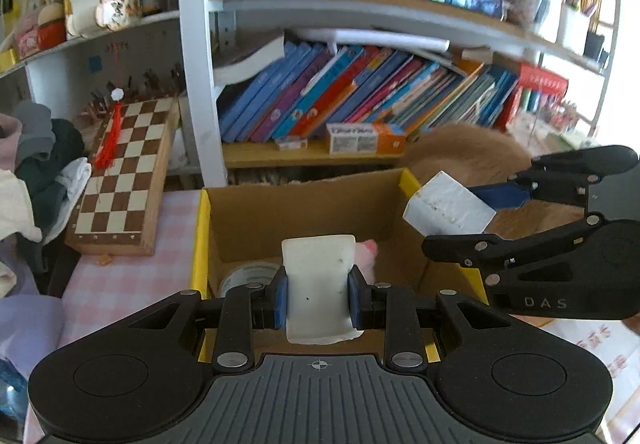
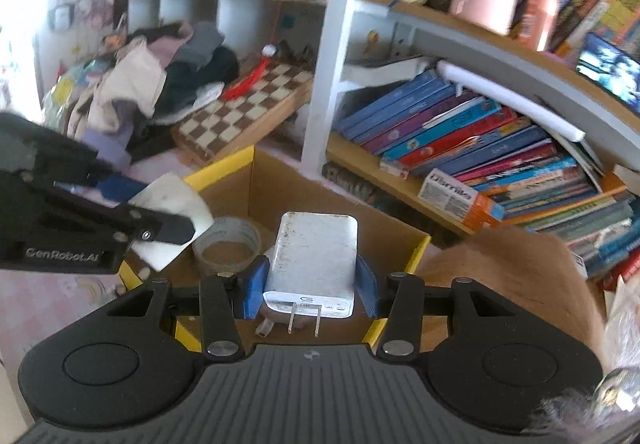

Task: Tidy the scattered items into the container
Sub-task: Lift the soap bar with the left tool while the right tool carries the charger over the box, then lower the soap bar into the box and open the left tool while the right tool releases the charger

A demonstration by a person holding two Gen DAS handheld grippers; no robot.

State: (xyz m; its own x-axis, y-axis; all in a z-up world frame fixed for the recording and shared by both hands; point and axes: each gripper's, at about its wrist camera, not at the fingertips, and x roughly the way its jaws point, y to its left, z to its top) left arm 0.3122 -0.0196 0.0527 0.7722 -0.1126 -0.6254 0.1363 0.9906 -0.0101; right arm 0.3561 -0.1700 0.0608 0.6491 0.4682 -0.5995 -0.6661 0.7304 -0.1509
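1. White and flat, the eraser [image 1: 318, 284] sat pinched between the blue pads [image 1: 280, 300] of the left gripper [image 1: 318, 298], its upper half standing up past the tips.
2. The right gripper [image 2: 312, 284] was clamped on the charger [image 2: 314, 260], prongs pointing back toward the camera.
3. Both items hung over the open cardboard box [image 1: 256, 212], which already held a tape roll [image 2: 228, 242] and something pink [image 1: 368, 250].
4. In the left view the charger showed above the box's far right corner; in the right view the eraser showed over the yellow left rim [image 2: 218, 172].
5. The step in hand looked like the drop. Doing it well probably meant bringing each item further inside the walls, lowering toward the floor, and only then spreading the jaws.
6. The charger seemed heavier, so a low release would be gentler, and it should land clear of the roll.
7. The two grippers were close together; releasing one at a time would likely avoid a knock.
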